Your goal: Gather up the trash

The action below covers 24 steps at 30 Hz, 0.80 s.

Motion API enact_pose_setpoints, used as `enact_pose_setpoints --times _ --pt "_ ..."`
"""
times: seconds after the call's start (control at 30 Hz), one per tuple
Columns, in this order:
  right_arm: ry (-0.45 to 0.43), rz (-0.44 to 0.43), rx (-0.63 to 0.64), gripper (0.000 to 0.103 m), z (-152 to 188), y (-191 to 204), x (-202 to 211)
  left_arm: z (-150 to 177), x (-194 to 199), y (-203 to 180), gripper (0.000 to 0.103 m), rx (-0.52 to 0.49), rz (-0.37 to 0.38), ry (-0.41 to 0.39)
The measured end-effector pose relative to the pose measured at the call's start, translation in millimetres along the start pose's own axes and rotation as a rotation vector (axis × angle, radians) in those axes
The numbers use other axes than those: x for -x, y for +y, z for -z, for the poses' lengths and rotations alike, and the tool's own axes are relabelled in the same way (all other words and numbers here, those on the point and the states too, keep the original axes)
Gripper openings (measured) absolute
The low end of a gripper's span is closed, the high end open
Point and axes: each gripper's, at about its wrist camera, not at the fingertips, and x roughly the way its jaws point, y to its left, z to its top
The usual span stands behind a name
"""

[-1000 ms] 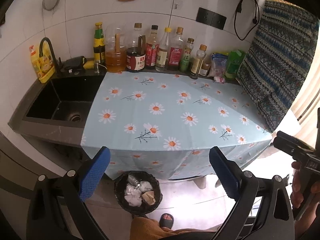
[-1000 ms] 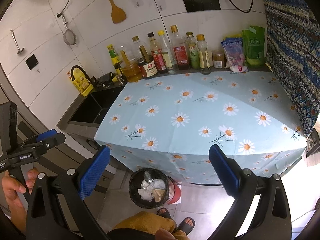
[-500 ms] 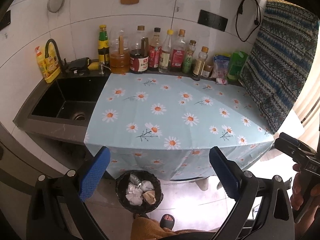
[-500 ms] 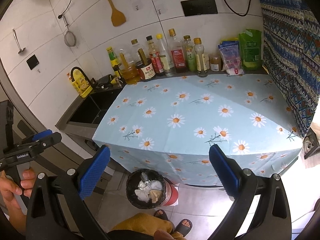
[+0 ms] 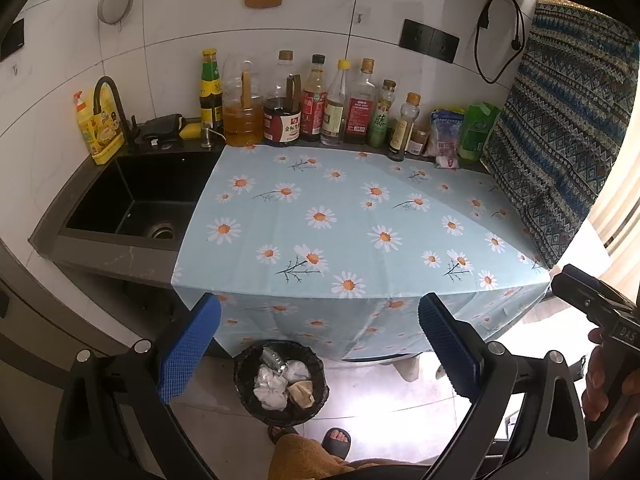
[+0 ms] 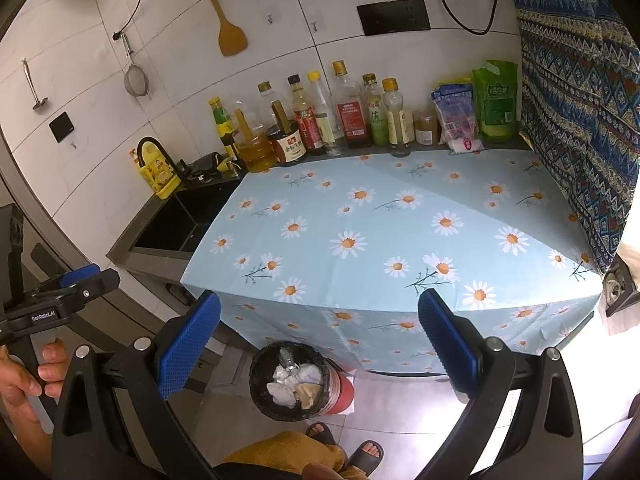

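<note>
A black trash bin (image 5: pixel 280 384) stands on the floor below the counter's front edge; it holds crumpled white paper, a tan scrap and a bit of foil. It also shows in the right wrist view (image 6: pixel 294 382). My left gripper (image 5: pixel 318 344) is open and empty, held above the bin in front of the counter. My right gripper (image 6: pixel 318 344) is open and empty at about the same height. The daisy-print blue cloth (image 5: pixel 360 224) covering the counter has no loose trash on it.
A row of sauce and oil bottles (image 5: pixel 312 104) and bags (image 5: pixel 476 128) line the back wall. A black sink (image 5: pixel 136 200) with a tap is at the left. A patterned fabric (image 5: pixel 560 140) hangs at the right. A person's sandalled feet (image 6: pixel 360 448) stand by the bin.
Both grippers have pulled back and risen slightly, so the counter looks a little farther away. Both stay open and empty.
</note>
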Motion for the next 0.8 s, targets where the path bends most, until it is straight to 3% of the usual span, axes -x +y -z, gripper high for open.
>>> enact_pose_setpoints --times 0.8 --pt "0.01 0.002 0.0 0.098 -11 -2 -15 -13 -16 2 0.096 -0.014 0.009 0.005"
